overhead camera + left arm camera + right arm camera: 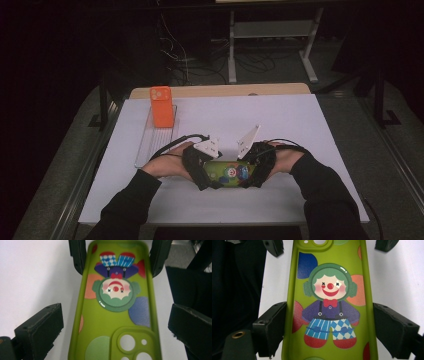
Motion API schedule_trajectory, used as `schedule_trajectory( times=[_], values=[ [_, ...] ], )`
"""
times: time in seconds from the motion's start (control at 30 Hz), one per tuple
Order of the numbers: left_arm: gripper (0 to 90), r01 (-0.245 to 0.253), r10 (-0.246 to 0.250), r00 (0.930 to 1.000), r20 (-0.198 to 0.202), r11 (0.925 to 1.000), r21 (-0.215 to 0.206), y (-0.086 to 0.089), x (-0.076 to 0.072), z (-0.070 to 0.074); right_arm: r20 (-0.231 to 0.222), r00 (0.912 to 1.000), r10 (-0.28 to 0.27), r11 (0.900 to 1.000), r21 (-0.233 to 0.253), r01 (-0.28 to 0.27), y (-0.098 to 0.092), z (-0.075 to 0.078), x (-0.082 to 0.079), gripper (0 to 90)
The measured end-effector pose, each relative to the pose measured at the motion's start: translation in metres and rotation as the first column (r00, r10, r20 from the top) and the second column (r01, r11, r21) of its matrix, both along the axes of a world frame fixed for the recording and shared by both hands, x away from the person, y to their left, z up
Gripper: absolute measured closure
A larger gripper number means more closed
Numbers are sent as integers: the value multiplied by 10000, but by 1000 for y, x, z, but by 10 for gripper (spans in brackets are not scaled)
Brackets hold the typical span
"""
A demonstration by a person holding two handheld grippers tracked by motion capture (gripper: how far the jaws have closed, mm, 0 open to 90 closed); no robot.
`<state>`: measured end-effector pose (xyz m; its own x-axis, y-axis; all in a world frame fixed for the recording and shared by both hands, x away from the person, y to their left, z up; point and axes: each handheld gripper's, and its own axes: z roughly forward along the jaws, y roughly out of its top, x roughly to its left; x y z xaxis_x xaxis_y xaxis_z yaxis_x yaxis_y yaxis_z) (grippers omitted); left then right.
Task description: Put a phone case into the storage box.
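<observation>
The left gripper (209,170) straddles the camera end of a lime-green soft phone case printed with a clown (230,173); in the left gripper view its jaws stand wide, with clear gaps between both pads and the case's (115,315) rims. The right gripper (252,172) takes the other end; in the right gripper view its jaws sit narrow around the case (329,302), one pad touching or nearly touching the rim, the other just beside it, so I cannot tell whether it truly grips.

The case lies flat, printed back up, on the white counter (300,130) near the person's edge, between the two hands. It looks rubbery and matte, with rounded corners, a raised camera surround and a glossy round clown badge.

Far left, an orange phone-shaped block (161,106) stands upright at the far end of a clear ribbed plastic tray (150,145), well apart from the case.

As a judgement, the work is early: the case is bracketed from both ends, not yet lifted, and the orange piece stands untouched.
</observation>
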<state>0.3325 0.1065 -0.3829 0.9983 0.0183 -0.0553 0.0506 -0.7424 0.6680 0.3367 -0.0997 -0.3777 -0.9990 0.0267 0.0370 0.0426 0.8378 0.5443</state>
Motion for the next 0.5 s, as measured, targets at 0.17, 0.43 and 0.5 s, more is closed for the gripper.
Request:
schedule_trajectory(
  times=[0.17, 0.43, 0.5],
  values=[
    [0, 140, -140, 9999, -8, 9996, 234, -4, -1, -4, 32, 10000, 56, 10000, 55, -56, 1, 2, -1, 150],
    [0, 193, -190, 9998, -62, 9986, 484, -7, -2, -10, 84, 9999, 100, 9996, 247, -102, -1, 6, -2, 150],
    [7, 230, -229, 9997, -22, 9986, 477, -7, -3, -10, 95, 9999, 103, 9996, 269, -105, -1, 6, -2, 150]
  ],
)
